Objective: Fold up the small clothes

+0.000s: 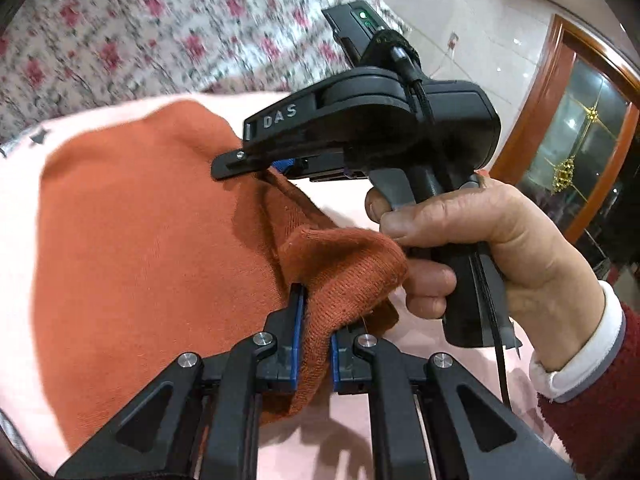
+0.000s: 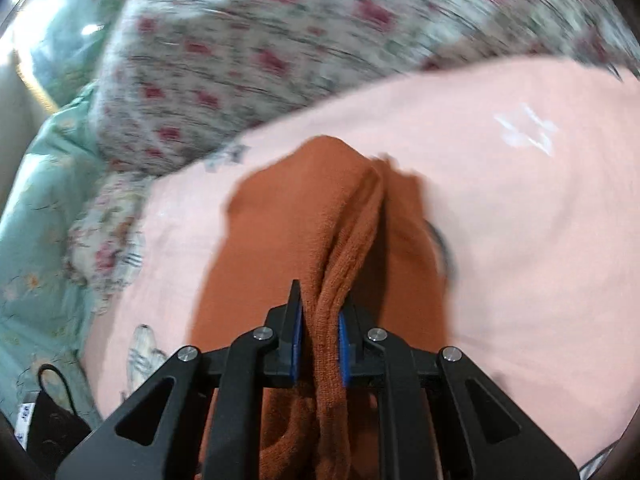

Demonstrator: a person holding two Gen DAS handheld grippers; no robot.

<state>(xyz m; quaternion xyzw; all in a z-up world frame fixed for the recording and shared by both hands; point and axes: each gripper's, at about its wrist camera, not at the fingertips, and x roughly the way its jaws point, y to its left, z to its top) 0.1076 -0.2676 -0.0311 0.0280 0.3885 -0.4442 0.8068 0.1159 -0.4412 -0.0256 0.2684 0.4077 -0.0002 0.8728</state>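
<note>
An orange knitted garment [image 1: 152,232] lies on a pink cloth [image 1: 24,208]. My left gripper [image 1: 314,320] is shut on a bunched ribbed edge of the garment, which bulges up between the blue pads. The right gripper [image 1: 256,164] shows in the left wrist view, held by a hand [image 1: 480,240], its tips pinching the orange fabric farther along the same edge. In the right wrist view my right gripper [image 2: 320,320] is shut on a ribbed fold of the orange garment [image 2: 304,208], which drapes away over the pink cloth [image 2: 520,200].
A floral bedspread [image 1: 160,32] lies beyond the pink cloth and also shows in the right wrist view [image 2: 240,60]. A pale green quilt [image 2: 36,208] and a black face mask [image 2: 52,416] are at left. A wood-framed glass door [image 1: 580,152] stands at right.
</note>
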